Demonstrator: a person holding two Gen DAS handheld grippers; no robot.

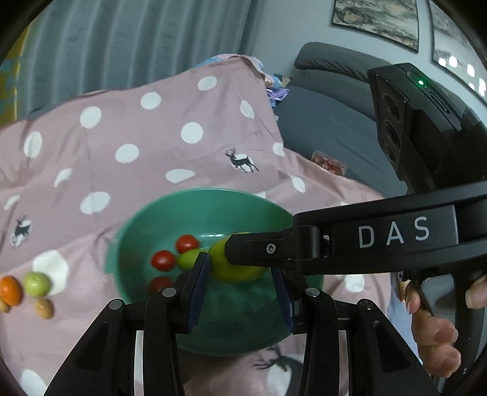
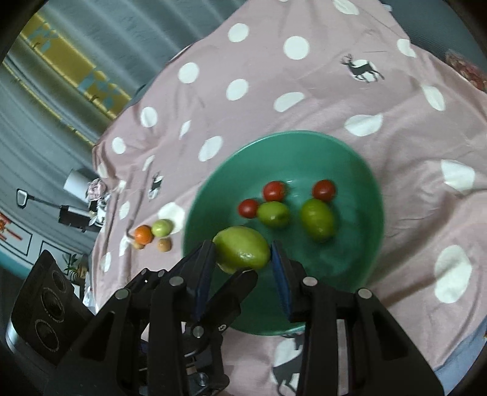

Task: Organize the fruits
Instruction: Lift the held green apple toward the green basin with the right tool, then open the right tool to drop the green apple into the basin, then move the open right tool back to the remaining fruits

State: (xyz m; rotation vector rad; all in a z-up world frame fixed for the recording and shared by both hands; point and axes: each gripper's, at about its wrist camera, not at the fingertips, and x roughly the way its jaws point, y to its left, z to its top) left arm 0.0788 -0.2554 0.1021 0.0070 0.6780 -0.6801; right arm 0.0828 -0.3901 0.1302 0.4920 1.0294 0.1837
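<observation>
The right tongs point(image 2: 240, 254) are clenched on a green lemon point(image 2: 243, 248), one blue pad against each end of it, so the fruit hangs above the near part of a green bowl point(image 2: 304, 134) without touching the bowl's floor. The left tongs point(image 1: 240, 268) reach the same lemon from the other side. In the left wrist view the fruit sits between their blue pads and the left-side pad touches its skin. The right tongs' black finger covers the far side, so I cannot tell whether the left tongs truly grip it. A hand point(image 1: 435, 329) wraps the right tool's handle at the edge of that view. Inside the bowl lie three red cherry tomatoes point(image 2: 274, 190) and two smaller green fruits point(image 2: 316, 219), clustered towards its far side. The bowl rests on a worktop draped in a pink cloth point(image 2: 304, 91) with white dots and small deer. Out on the cloth, well apart from the bowl's left rim, sit an orange fruit point(image 2: 143, 234), a small round green fruit point(image 2: 161, 228) touching it, and a brown one point(image 2: 164, 244) just beside them. Beyond the worktop stand a grey sofa point(image 1: 334, 121), a grey curtain point(image 1: 137, 45) and framed pictures point(image 1: 377, 18) on the wall.
</observation>
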